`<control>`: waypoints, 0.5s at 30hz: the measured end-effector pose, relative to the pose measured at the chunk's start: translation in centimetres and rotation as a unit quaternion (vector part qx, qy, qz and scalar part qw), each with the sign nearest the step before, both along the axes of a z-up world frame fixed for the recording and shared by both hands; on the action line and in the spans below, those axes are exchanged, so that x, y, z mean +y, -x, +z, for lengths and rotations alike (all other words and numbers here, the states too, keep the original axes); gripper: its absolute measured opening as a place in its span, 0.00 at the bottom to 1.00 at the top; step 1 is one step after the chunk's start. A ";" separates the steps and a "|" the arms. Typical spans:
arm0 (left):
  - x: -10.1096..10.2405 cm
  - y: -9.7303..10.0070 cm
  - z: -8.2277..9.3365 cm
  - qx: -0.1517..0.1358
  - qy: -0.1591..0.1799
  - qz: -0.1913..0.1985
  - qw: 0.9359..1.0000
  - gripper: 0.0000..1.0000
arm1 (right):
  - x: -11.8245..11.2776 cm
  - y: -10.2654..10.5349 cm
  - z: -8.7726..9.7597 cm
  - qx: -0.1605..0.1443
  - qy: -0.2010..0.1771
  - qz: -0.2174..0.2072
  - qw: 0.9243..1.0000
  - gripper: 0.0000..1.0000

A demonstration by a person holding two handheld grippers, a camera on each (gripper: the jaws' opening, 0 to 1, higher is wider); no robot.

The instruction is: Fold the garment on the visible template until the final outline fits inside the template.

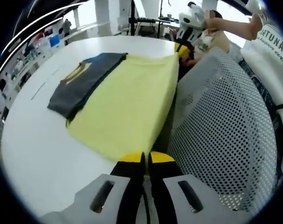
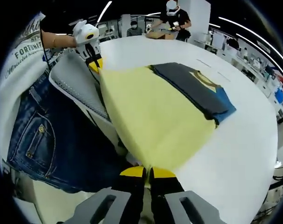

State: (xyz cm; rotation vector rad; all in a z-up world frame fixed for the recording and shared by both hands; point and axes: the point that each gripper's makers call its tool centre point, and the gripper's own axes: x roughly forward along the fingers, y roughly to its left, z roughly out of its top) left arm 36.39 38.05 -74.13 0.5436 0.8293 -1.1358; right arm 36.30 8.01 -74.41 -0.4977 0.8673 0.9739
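White and broad, one tabletop fills the workspace, with a busy open room of shelves and desks behind it and a few people standing at the far side in the right gripper view. One person stands at the table edge close by, in a white printed shirt and blue jeans.

One perforated grey mesh chair back is at 3 o'clock in the left gripper view, just beside the tabletop's edge.

One yellow garment lies spread across the tabletop near that edge, its near corner reaching towards 6 o'clock in both views. One smaller folded piece, dark grey with a blue part and a yellow mark, lies on its far side, overlapping the yellow cloth's edge, at about 10 o'clock in the left gripper view and 2 o'clock in the right gripper view. No template outline can be made out.

Two hand-held grippers are at work. The left hand-held gripper has its yellow-tipped jaws pressed together on the yellow garment's near corner. The right hand-held gripper is likewise closed, pinching another corner of the same cloth.
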 end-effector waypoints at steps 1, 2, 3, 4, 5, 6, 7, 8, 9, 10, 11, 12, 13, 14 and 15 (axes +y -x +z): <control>0.0 -0.3 0.2 -0.003 0.000 -0.001 1.000 0.01 | 0.0 -0.3 0.2 -0.003 0.000 -0.001 1.000 0.00; 0.0 -0.6 0.4 -0.005 0.000 -0.002 1.000 0.01 | 0.0 -0.6 0.4 -0.007 -0.001 -0.001 1.000 0.00; 0.0 -0.8 0.6 -0.007 0.000 -0.002 1.000 0.01 | 0.0 -0.9 0.5 -0.009 -0.001 -0.001 1.000 0.00; 0.0 -1.2 0.8 -0.011 0.001 -0.003 1.000 0.01 | 0.0 -1.2 0.6 -0.014 -0.001 -0.001 1.000 0.00; 0.0 -1.4 0.9 -0.012 0.001 -0.003 1.000 0.01 | 0.0 -1.4 0.7 -0.015 -0.001 -0.002 1.000 0.00; 0.0 -1.7 1.1 -0.014 0.002 -0.002 1.000 0.01 | 0.0 -1.7 0.9 -0.019 -0.001 -0.001 1.000 0.00; 0.0 -2.1 1.3 -0.017 0.003 -0.001 1.000 0.01 | 0.0 -2.0 1.0 -0.022 -0.001 -0.002 1.000 0.00; 0.0 -2.4 1.4 -0.020 0.003 -0.001 1.000 0.01 | 0.0 -2.4 1.2 -0.026 0.000 -0.002 1.000 0.00; 0.0 -2.7 1.5 -0.022 0.004 0.000 1.000 0.01 | 0.0 -2.7 1.3 -0.029 0.000 -0.003 1.000 0.00; 0.0 -3.1 1.7 -0.026 0.003 -0.001 1.000 0.01 | 0.0 -3.1 1.5 -0.034 0.000 -0.003 0.999 0.00; -0.1 -3.3 1.9 -0.028 0.003 -0.001 1.000 0.01 | 0.0 -3.3 1.6 -0.037 0.001 -0.004 0.999 0.00; -0.1 -3.7 2.1 -0.033 0.003 -0.002 0.999 0.01 | 0.0 -3.7 1.8 -0.041 0.002 -0.003 0.999 0.00; -0.1 -4.0 2.3 -0.035 0.003 -0.002 0.999 0.01 | 0.0 -4.0 1.9 -0.044 0.003 -0.003 0.999 0.00; -0.1 -4.2 2.4 -0.038 0.003 -0.004 0.999 0.01 | 0.0 -4.4 2.1 -0.048 0.004 -0.003 0.999 0.00; -0.2 -4.6 2.6 -0.042 0.003 -0.004 0.999 0.01 | 0.0 -4.7 2.2 -0.052 0.005 -0.002 0.999 0.00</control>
